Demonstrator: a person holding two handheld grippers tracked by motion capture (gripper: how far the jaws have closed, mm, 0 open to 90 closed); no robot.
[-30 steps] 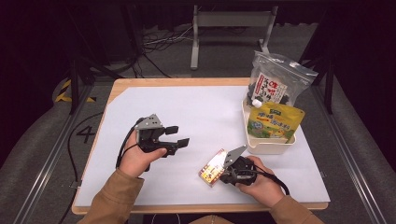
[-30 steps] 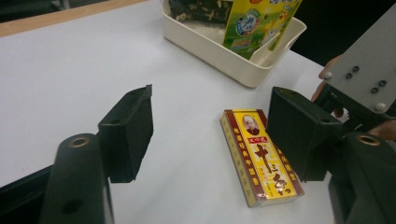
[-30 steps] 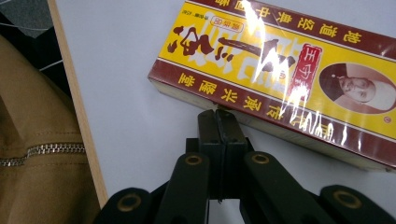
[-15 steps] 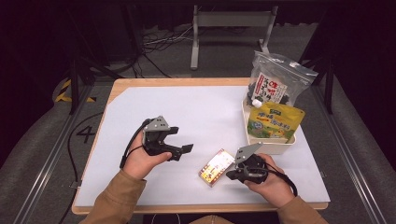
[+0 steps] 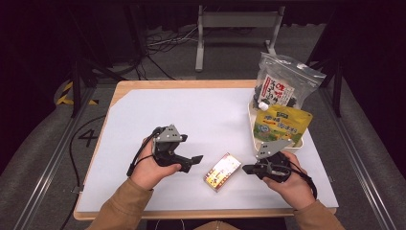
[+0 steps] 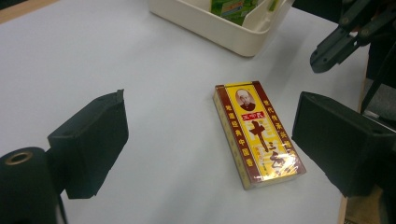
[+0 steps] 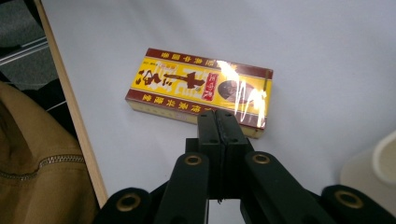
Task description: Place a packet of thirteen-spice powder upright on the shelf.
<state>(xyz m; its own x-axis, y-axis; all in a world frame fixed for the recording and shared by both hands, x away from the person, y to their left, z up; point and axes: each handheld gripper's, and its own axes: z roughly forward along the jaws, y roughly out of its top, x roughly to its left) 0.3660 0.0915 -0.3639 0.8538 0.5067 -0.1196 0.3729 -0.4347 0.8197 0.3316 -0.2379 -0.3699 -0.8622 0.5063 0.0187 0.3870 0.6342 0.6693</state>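
Observation:
A small yellow and red box (image 5: 222, 171) lies flat on the white table top near the front edge, between my two grippers. My left gripper (image 5: 190, 163) sits just to its left, pointing at it. In the left gripper view the box (image 6: 259, 135) lies on the table ahead, between the widely spread jaws of that gripper (image 6: 210, 116), untouched; these jaws have just been opening. My right gripper (image 5: 246, 168) is to the right of the box, shut with nothing in it. Its closed tips (image 7: 218, 121) hover just short of the box (image 7: 201, 86).
A cream tray (image 5: 253, 129) at the right holds a yellow-green pouch (image 5: 280, 124) and a clear bag with a printed label (image 5: 282, 84). The tray's corner (image 6: 224, 32) lies beyond the box. The table's wooden front edge (image 7: 70, 107) runs close to the box.
My right gripper has drawn away from the box to the right and lifted a little. The left gripper has edged toward the box and its jaws have spread wider. The box has stayed put.

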